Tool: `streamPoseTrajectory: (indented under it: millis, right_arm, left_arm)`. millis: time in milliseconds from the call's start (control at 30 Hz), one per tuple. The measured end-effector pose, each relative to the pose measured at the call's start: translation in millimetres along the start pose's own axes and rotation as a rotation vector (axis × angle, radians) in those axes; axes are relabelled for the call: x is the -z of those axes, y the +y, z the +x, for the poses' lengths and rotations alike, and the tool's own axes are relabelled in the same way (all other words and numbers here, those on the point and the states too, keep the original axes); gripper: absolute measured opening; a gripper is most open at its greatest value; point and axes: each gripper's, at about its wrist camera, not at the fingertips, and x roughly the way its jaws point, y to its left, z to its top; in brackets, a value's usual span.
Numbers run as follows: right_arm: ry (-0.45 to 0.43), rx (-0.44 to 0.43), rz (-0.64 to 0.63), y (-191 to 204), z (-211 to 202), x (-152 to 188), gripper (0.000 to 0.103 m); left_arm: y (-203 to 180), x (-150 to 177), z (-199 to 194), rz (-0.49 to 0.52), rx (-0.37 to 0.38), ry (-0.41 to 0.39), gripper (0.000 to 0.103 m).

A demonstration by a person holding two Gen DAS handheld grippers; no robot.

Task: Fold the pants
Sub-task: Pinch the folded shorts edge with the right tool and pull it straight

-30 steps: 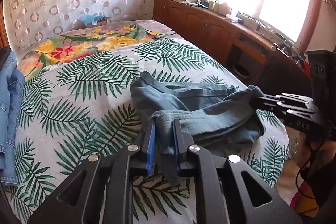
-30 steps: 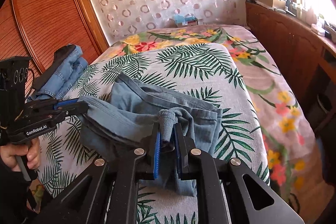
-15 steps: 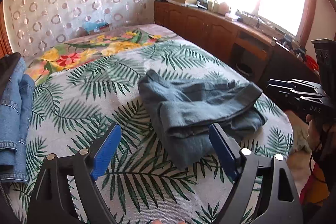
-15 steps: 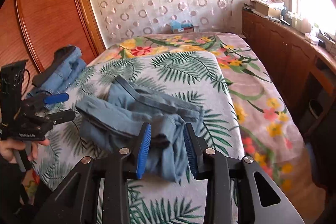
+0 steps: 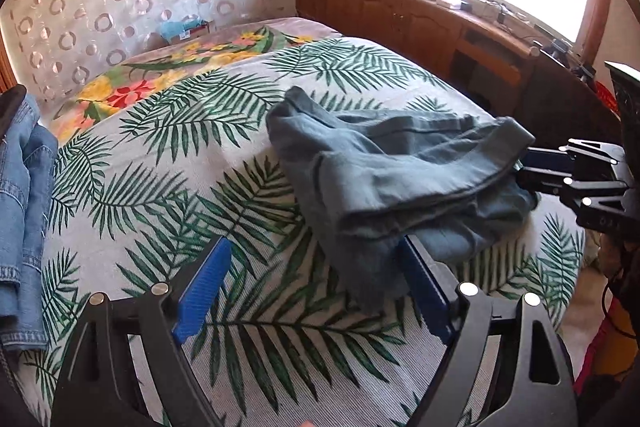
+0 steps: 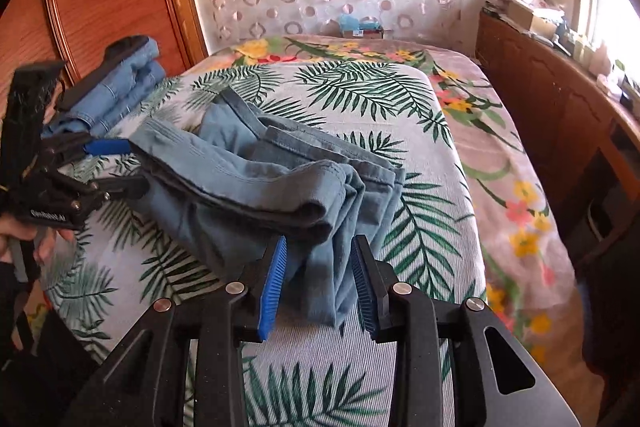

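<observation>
Folded pants (image 5: 396, 179) on bed (image 5: 208, 195), between both tongs; jeans (image 5: 24, 211) piled at left edge, cabinet (image 5: 420, 23) right.

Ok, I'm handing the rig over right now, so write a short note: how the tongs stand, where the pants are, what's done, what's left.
Left tongs: open wide, holding nothing, at the near edge of the pants.
Right tongs: partly open; a hanging fold sits between the pads, not pinched.
Pants: loosely folded bundle on the palm-print bed, edges uneven.
Other jeans: stacked at the bed's far-left side.
Done: pants folded over and set down.
Left: probably square up the edges, or one more fold.
</observation>
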Motion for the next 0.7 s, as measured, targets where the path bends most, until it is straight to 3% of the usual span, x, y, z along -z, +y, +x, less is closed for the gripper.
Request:
streamPoseTrajectory:
  millis: [267, 700]
  right_arm:
    - [-0.008, 0.025, -0.065, -2.7, 20.5, -17.1, 0.035]
    - [-0.088, 0.036, -0.034, -11.0, 25.6, -47.8, 0.035]
  left_arm:
    - [4.6, -16.4, 15.0, -0.006, -0.019, 0.003, 0.086]
    - [17.5, -44.9, 28.4, -0.051, -0.041, -0.019, 0.086]
